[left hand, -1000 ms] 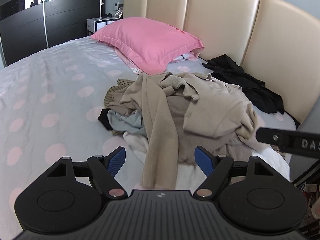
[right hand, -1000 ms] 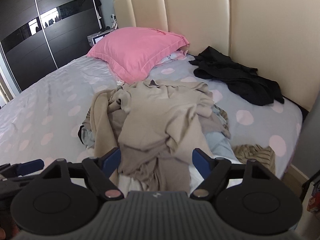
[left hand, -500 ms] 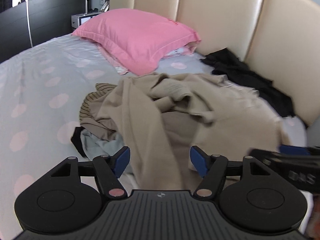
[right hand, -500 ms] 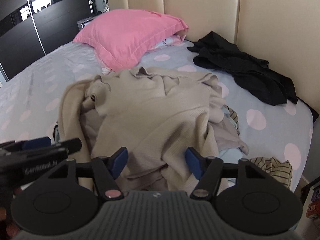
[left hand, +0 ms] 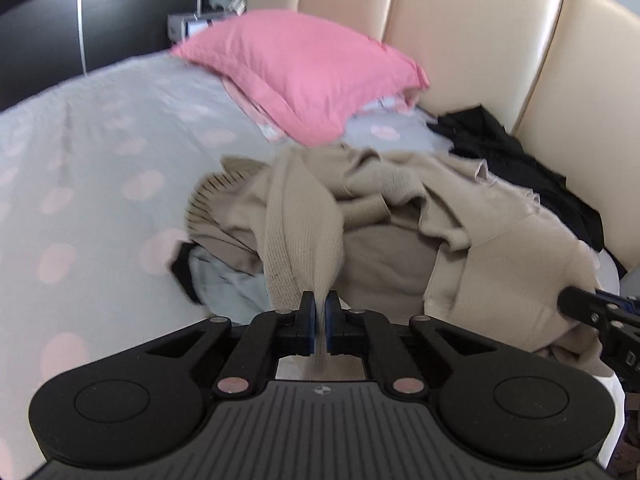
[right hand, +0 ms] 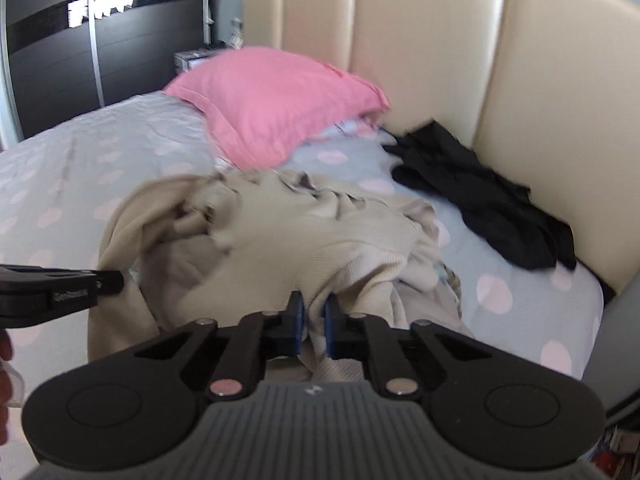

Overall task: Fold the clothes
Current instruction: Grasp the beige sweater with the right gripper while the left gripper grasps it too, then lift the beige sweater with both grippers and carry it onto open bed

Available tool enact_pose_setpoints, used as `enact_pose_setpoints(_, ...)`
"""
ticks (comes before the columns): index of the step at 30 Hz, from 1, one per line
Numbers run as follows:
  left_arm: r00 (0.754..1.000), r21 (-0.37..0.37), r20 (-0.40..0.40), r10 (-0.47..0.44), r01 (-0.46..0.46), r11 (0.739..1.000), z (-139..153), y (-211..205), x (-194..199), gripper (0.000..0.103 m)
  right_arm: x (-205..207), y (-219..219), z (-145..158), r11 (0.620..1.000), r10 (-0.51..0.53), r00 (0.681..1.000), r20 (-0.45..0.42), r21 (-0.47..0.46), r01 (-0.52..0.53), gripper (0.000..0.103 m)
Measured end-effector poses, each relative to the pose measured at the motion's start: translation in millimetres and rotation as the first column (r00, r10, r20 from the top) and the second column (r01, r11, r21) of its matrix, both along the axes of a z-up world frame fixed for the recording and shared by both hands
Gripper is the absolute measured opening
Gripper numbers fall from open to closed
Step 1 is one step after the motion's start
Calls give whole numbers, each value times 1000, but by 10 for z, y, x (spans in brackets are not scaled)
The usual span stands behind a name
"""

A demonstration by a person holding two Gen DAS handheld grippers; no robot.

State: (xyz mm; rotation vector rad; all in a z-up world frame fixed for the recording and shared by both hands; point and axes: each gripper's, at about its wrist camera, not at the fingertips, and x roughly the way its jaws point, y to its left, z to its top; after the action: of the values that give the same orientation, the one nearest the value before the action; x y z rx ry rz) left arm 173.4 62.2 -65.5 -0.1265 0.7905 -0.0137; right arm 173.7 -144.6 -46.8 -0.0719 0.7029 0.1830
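Note:
A heap of clothes lies on the bed, topped by a beige knit sweater (left hand: 500, 256) (right hand: 320, 240). My left gripper (left hand: 319, 320) is shut on a long ribbed strip of that sweater, likely a sleeve, which runs up from the jaws. My right gripper (right hand: 314, 322) is shut on a bunched fold of the same sweater. Each gripper shows at the edge of the other's view: the right gripper (left hand: 600, 312), the left gripper (right hand: 60, 288). Under the sweater lie a taupe garment (left hand: 384, 260), a pale blue one (left hand: 228, 284) and a striped knit (left hand: 216, 196).
A pink pillow (left hand: 304, 72) (right hand: 276, 100) rests at the head of the grey, pink-dotted bedsheet (left hand: 88, 184). A black garment (right hand: 480, 200) (left hand: 520, 168) lies by the cream padded headboard (right hand: 420, 60). A dark wardrobe (right hand: 52, 40) stands far left. The bed's edge is at the right.
Both grippers moved down into the heap and went from open to shut on the beige sweater. The fabric is now pulled taut toward each gripper.

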Motion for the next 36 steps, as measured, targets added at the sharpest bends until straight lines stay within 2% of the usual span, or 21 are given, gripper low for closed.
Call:
enact_pose_setpoints(8,993,52,82,81,-85,995,599,493,-862,2,-437,337,282,990,134,990,34,38,-135,11)
enact_pose_setpoints(11,986,84,106,125,-134,987,795,731,-1258,2,-742,490,365,975,201,979,28,96,-203,11)
enact_pose_setpoints(17,963,141,154,221,-242,960,1181,1210,-2117,2,-1514,966,527,915,379,925,8,148,-376,11)
enact_pose_setpoints(20,945,159,168,280,-306,939,1340,1449,-2565,2,-1895,1225,661,867,478,878,1,163,-472,11)
enact_pose_setpoints(23,913,175,220,343,-383,907,1527,1679,-3034,2,-2297,1493,813,810,566,824,14,172,-560,11)
enact_pose_setpoints(28,828,178,337,447,-523,834,1918,1997,-3759,2,-2982,1919,1083,689,704,708,57,185,-701,11)
enact_pose_setpoints(31,789,181,381,483,-575,798,2072,2106,-4062,2,-3030,2093,1034,688,713,700,40,148,-710,10)
enact_pose_setpoints(34,787,217,355,505,-594,774,1990,2218,-4172,2,-3077,2267,984,686,721,692,22,111,-719,11)
enact_pose_setpoints(36,794,227,309,523,-596,770,1804,2313,-4167,2,-3108,2383,951,684,727,687,10,86,-725,10)
